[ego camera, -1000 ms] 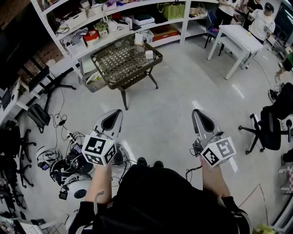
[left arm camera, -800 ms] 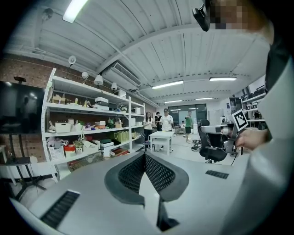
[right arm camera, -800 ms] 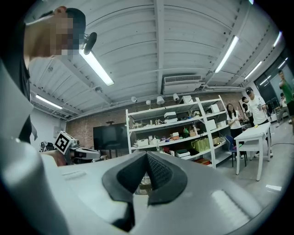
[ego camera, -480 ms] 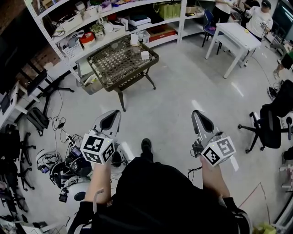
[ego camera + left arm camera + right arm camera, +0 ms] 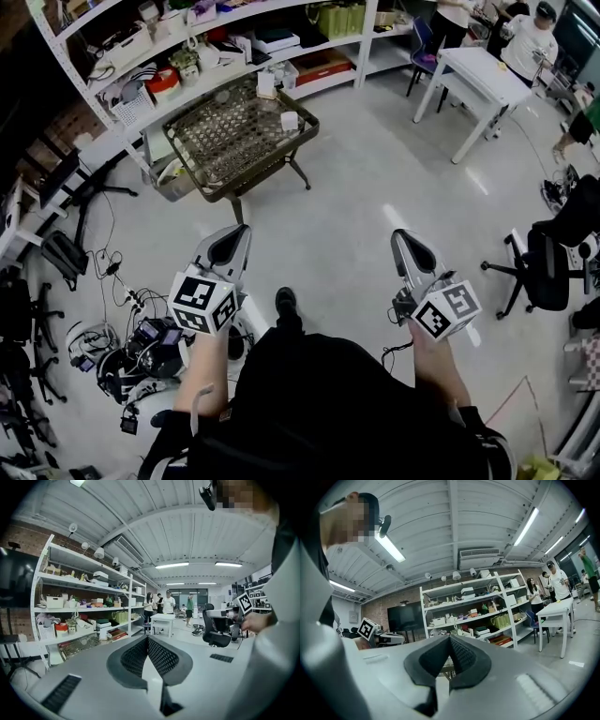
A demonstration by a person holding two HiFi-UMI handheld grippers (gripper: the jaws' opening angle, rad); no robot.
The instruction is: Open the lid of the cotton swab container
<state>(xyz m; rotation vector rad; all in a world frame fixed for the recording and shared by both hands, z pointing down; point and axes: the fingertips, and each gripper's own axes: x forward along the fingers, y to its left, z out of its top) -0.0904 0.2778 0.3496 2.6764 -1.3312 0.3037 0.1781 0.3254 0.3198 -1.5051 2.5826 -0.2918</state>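
Both closed and empty, my left tool (image 5: 233,232) and right tool (image 5: 404,235) should reach the desk (image 5: 208,190) before opening around the white container (image 5: 289,120) near its right corner.

Lab-like workshop, stocked white shelves (image 5: 362,42), tangled floor cables (image 5: 131,300), office chair (image 5: 548,267), white table (image 5: 478,80)

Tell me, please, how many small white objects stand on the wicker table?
2. One white object stands at the wicker table's far edge; a second white object stands near its right corner. Anything smaller would be too small to tell.
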